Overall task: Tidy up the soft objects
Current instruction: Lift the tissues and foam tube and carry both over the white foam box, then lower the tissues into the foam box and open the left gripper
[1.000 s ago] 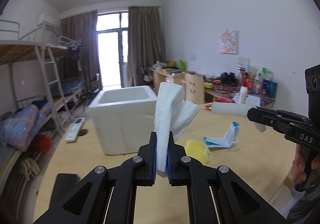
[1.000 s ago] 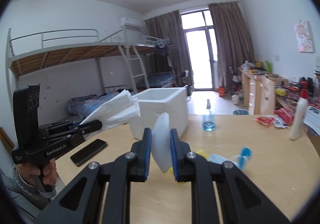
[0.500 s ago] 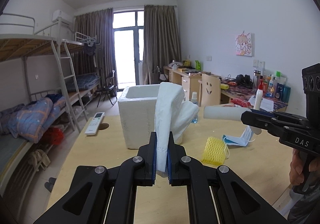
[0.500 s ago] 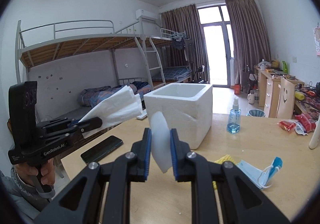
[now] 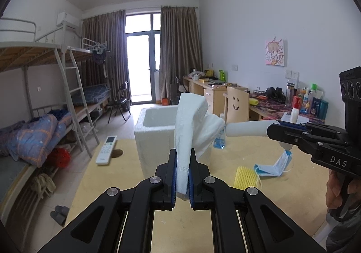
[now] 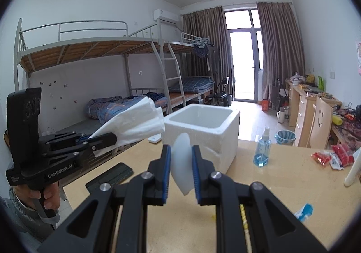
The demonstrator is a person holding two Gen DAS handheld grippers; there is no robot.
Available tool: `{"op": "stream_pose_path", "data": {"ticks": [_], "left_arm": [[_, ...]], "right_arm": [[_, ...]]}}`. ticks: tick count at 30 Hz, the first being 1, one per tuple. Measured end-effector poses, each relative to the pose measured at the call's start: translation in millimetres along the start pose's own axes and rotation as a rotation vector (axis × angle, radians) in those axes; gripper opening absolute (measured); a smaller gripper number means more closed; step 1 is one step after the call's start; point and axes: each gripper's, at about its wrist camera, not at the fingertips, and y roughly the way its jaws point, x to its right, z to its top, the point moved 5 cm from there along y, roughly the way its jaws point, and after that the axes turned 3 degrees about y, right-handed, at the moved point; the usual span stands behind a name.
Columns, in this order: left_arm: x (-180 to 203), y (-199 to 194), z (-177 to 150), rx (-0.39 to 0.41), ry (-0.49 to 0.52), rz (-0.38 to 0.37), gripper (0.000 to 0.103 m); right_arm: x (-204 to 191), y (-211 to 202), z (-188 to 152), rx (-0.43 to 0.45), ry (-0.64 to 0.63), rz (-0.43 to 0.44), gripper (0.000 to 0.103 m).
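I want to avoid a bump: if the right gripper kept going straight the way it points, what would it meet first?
Most likely the white foam box, which stands directly beyond the right gripper and the foam piece it holds; depth is hard to judge.

left gripper (image 5: 182, 174): black, blue pads, silver screws | right gripper (image 6: 180, 169): same | grey sleeve (image 6: 20, 210)
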Motion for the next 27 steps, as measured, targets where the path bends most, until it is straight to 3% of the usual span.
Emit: {"op": "stream_pose_path", "data": {"ticks": [3, 27], "left_arm": [[-4.1, 5.4, 5.9, -0.009, -0.019, -0.028, 0.009], [-43.1, 81.3, 48.7, -0.049, -0.013, 0.027, 0.008]], "right_arm": [[0.6, 4.2, 8.5, 0.005, -0.013, -0.016, 0.021], [11.8, 75.1, 49.5, -0.042, -0.067, -0.053, 0.021]]}}
